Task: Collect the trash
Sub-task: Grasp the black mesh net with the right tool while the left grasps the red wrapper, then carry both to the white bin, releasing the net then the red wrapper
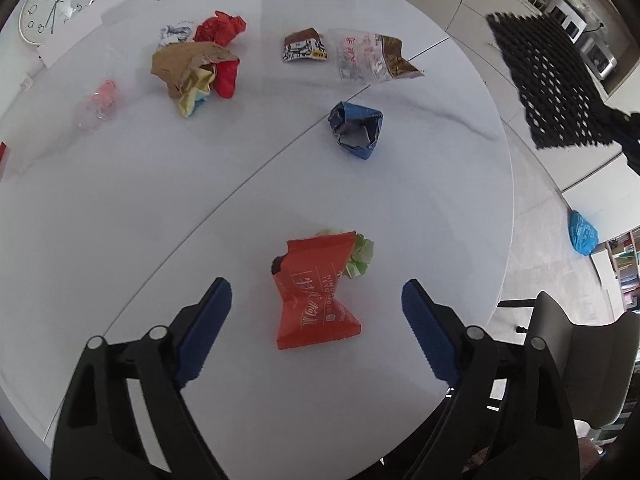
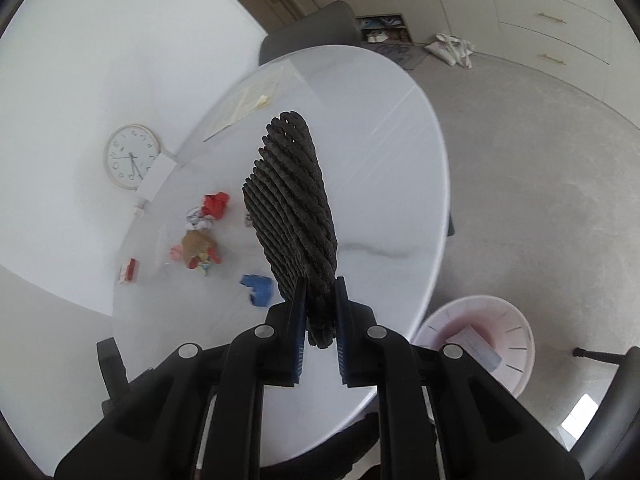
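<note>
2 grippers work in parallel: the left gripper (image 1: 316,300), fingers spread, straddles the orange snack wrapper (image 1: 314,300) on the white round table (image 1: 120,208) for pickup; the right gripper (image 2: 321,304) clamps black foam netting (image 2: 292,204), lifted clear, presumably for the pink bin (image 2: 516,344).

An orange wrapper (image 1: 314,292) bears white lettering; the crumpled packet (image 1: 357,129) is blue; black mesh (image 2: 294,208) is honeycombed; the table (image 1: 120,200) is white marble.
</note>
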{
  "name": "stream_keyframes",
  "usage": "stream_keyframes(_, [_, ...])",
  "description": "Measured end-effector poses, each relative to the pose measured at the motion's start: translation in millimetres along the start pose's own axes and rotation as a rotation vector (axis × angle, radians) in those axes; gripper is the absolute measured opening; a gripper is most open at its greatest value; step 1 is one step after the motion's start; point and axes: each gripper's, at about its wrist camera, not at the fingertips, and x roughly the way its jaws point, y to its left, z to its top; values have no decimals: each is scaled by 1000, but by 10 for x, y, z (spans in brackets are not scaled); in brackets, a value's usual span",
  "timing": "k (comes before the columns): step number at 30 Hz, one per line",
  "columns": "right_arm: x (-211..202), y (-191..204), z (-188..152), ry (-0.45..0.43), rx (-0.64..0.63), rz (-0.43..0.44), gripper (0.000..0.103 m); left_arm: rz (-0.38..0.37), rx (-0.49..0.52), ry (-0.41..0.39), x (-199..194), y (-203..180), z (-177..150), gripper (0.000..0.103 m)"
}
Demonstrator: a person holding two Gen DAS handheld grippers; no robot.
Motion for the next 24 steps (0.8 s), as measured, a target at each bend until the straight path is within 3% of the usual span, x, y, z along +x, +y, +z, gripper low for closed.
stream_keyframes(9, [-27, -824, -578, 76, 131, -138, 14, -48, -90, 40, 206, 85, -64, 37])
stream_keyframes(16, [123, -1112, -891, 146, 144, -198, 14, -29, -108, 1, 103, 85, -100, 34])
stream_keyframes(24, [507, -1286, -1071, 215, 75, -285, 14, 20, -8, -74, -464, -202, -88, 34])
